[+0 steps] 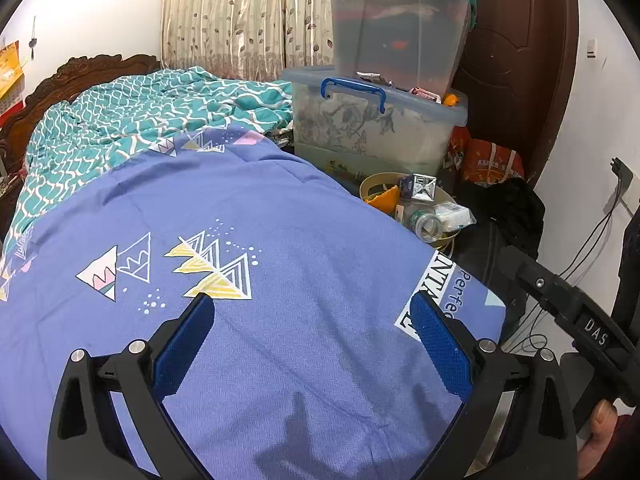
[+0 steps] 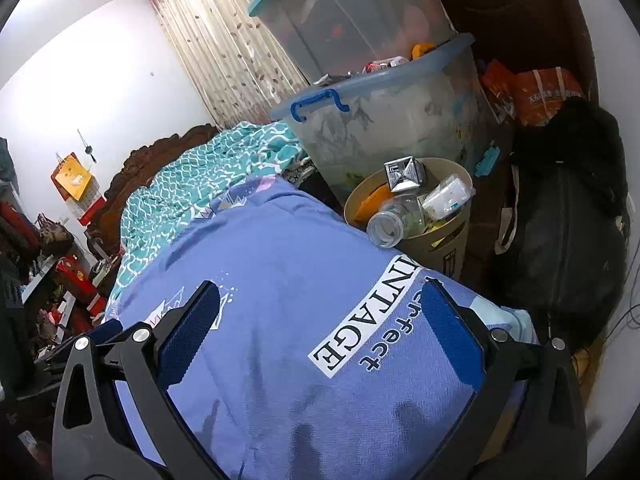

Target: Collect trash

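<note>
Both grippers hover with jaws apart and empty over the blue quilt [image 2: 280, 280], the bin [image 2: 436, 240] of trash standing on the floor off the bed's far right edge. The right gripper [image 2: 320, 312] looks nearer it than the left gripper [image 1: 316, 324]. A clear bottle [image 2: 390, 220] lies tilted on top, mouth toward the bed.

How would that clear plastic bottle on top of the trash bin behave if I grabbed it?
The clear plastic bottle looks empty and uncapped, so probably light and easily squashed. It lies on its side atop the heaped trash bin, mouth over the rim, so a nudge could roll it out. Its smooth wall may slip between pads.
</note>
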{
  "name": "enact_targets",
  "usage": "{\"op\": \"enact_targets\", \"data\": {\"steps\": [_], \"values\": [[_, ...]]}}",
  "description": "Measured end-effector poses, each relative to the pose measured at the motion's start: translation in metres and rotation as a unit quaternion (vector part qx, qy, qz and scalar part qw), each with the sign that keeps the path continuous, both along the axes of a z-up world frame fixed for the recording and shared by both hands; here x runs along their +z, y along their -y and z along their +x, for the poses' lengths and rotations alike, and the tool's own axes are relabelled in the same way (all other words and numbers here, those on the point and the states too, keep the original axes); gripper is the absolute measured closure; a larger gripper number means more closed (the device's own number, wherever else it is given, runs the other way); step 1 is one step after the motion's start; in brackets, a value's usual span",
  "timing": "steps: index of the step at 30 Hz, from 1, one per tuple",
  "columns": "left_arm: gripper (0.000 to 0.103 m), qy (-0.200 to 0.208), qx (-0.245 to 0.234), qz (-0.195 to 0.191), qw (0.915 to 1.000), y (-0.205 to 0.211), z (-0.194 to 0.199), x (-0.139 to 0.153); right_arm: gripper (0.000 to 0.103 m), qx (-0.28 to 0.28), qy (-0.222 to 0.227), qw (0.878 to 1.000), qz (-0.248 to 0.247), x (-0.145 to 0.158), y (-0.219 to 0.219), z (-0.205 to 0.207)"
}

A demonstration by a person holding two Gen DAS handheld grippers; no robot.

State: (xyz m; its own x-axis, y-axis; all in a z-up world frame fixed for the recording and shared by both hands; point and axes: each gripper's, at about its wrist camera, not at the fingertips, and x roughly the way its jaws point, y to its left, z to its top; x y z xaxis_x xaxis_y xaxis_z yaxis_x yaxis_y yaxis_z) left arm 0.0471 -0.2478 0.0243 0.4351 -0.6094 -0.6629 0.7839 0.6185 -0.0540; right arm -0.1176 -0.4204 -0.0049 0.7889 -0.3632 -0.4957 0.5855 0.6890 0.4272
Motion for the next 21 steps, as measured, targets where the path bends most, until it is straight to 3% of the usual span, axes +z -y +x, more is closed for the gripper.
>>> {"op": "enact_targets", "data": {"steps": [10,21], "values": [[0.009,0.010,0.026,-0.024,0.9993,-0.009,0.006,0.008,0.004,-0.009,-0.001,1.000,0.004,-0.003,0.001,-0.001],[0.009,0.012,0.046,-0.020,0.9987,-0.013,0.014,0.004,0.004,-0.023,-0.001,1.000,-0.010,0.003,-0.008,-0.003]]}}
